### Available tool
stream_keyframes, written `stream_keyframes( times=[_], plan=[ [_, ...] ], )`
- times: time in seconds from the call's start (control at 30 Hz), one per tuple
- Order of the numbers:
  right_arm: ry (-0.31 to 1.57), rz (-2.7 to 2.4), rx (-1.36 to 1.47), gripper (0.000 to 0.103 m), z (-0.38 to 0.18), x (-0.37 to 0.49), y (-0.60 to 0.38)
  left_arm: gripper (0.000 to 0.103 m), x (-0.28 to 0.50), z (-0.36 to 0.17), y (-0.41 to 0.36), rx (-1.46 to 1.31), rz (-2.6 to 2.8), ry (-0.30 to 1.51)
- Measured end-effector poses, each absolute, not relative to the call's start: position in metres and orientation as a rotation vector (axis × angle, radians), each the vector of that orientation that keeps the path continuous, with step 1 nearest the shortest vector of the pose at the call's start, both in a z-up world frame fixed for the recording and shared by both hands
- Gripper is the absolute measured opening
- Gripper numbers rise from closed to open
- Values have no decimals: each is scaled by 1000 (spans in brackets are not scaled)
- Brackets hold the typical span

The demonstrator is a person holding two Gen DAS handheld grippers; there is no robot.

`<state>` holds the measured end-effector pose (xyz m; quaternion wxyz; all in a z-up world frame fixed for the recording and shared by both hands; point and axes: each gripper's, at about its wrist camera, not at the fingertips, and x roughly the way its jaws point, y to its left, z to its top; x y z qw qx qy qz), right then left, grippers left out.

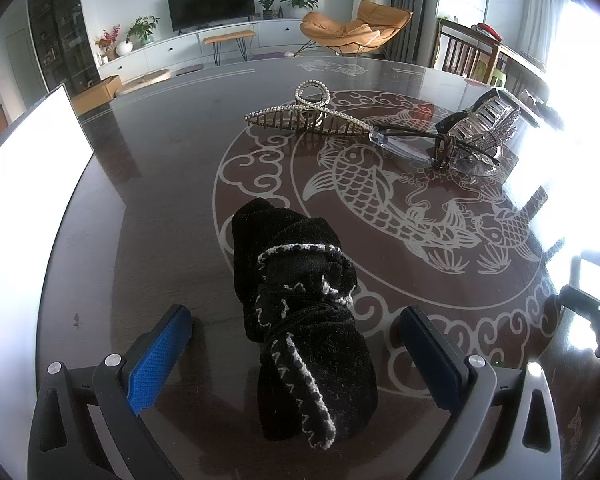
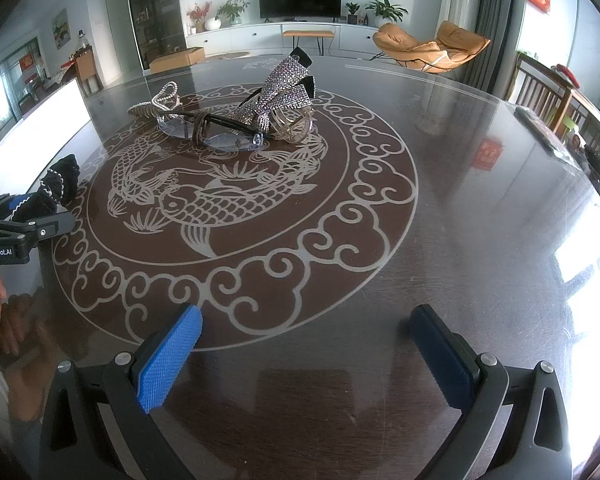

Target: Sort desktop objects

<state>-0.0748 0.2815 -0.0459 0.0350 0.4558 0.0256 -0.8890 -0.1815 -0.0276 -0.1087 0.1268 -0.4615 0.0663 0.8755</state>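
Observation:
A black velvet hair bow [image 1: 300, 312] with white-edged trim lies on the dark table between the fingers of my open left gripper [image 1: 296, 344]; the pads do not touch it. It also shows in the right wrist view [image 2: 56, 188]. Farther back lie a pearl claw clip [image 1: 304, 114], clear glasses [image 1: 432, 148] with a brown hair tie around them, and a rhinestone bow clip [image 1: 488, 120]. The same pile shows in the right wrist view [image 2: 240, 120]. My right gripper [image 2: 306, 344] is open and empty over the table's near part.
A white box [image 1: 28, 152] stands at the table's left edge. The round dark table [image 2: 480, 220] has a carp pattern in its middle. Wooden chairs [image 2: 548, 100] stand at the right. The left gripper body [image 2: 16, 228] sits at the left of the right wrist view.

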Motion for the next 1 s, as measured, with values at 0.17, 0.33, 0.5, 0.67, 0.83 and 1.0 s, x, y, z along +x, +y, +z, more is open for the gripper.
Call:
stream_keyframes(
  times=[0.17, 0.33, 0.5, 0.67, 0.83, 1.0],
  plan=[
    [79, -2732, 1401, 103, -46, -75, 280, 103, -181, -109, -28, -1344, 2549, 193],
    [79, -2733, 1401, 103, -46, -75, 281, 103, -181, -108, -27, -1345, 2550, 192],
    [79, -2733, 1401, 103, -46, -76, 280, 103, -181, -108, -27, -1345, 2550, 192],
    [79, -2733, 1401, 103, -46, -75, 281, 103, -181, -108, -27, -1345, 2550, 192],
    [79, -2732, 1401, 103, -46, -75, 281, 103, -181, -108, -27, -1345, 2550, 191],
    [79, -2733, 1401, 103, -46, -75, 281, 103, -181, -108, -27, -1346, 2550, 192]
  ],
)
